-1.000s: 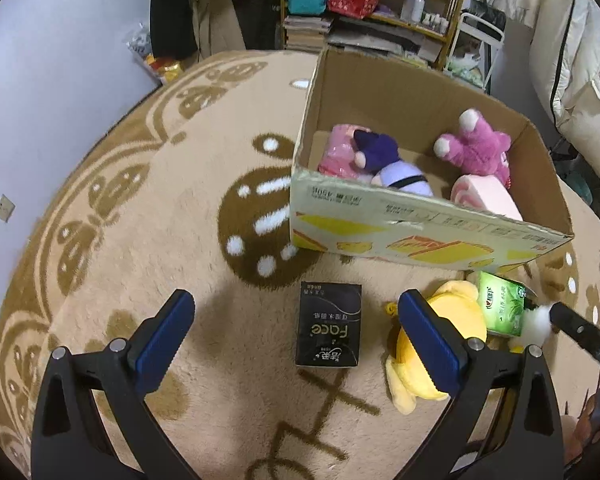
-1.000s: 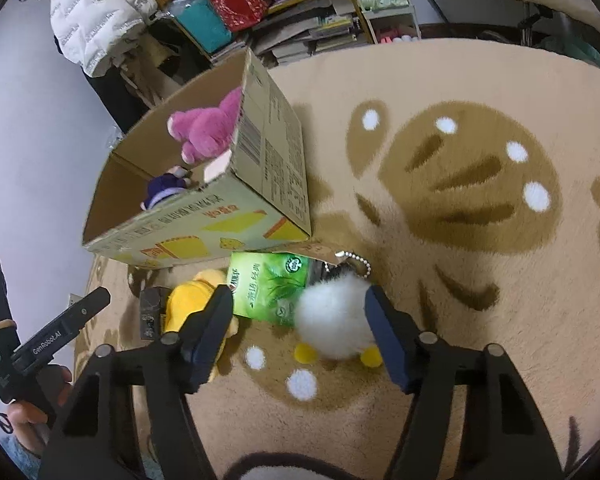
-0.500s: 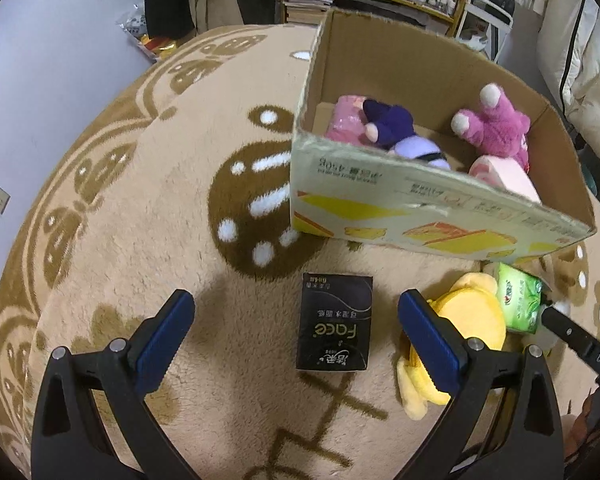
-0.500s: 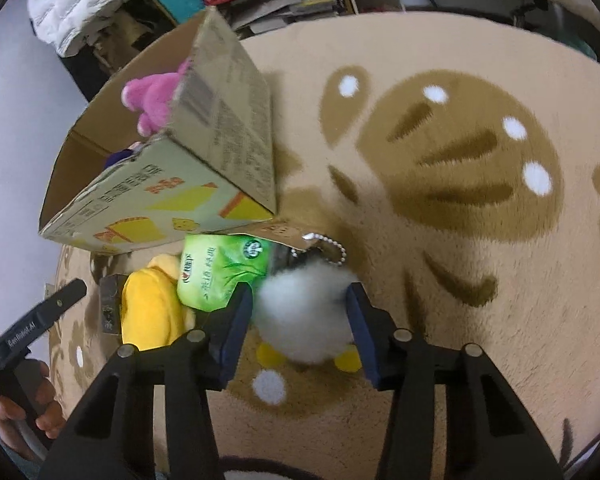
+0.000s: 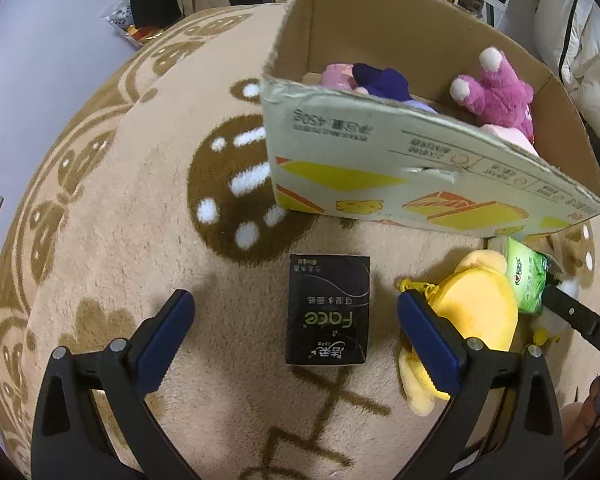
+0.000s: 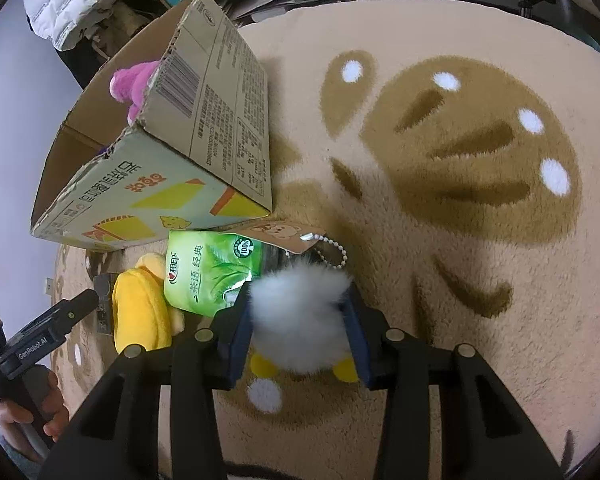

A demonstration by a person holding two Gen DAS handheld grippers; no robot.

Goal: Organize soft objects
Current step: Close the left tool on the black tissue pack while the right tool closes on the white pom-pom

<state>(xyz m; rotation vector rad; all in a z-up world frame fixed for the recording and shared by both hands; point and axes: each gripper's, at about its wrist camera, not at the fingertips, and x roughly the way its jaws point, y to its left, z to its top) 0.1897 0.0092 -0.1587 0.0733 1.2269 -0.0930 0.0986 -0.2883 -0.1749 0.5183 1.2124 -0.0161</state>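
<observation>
Between closing right jaws, white fluffy toy (image 6: 300,312)

My left gripper (image 5: 296,332) has bare rug (image 5: 140,216) wide open on its left. The black tissue pack (image 5: 327,310) lies between its fingers, the yellow plush (image 5: 476,312) crowds the right finger, and the cardboard box (image 5: 400,184) walls off the far side. By my right gripper (image 6: 298,320), the green pack (image 6: 208,272) blocks the left; the right is open rug.
</observation>
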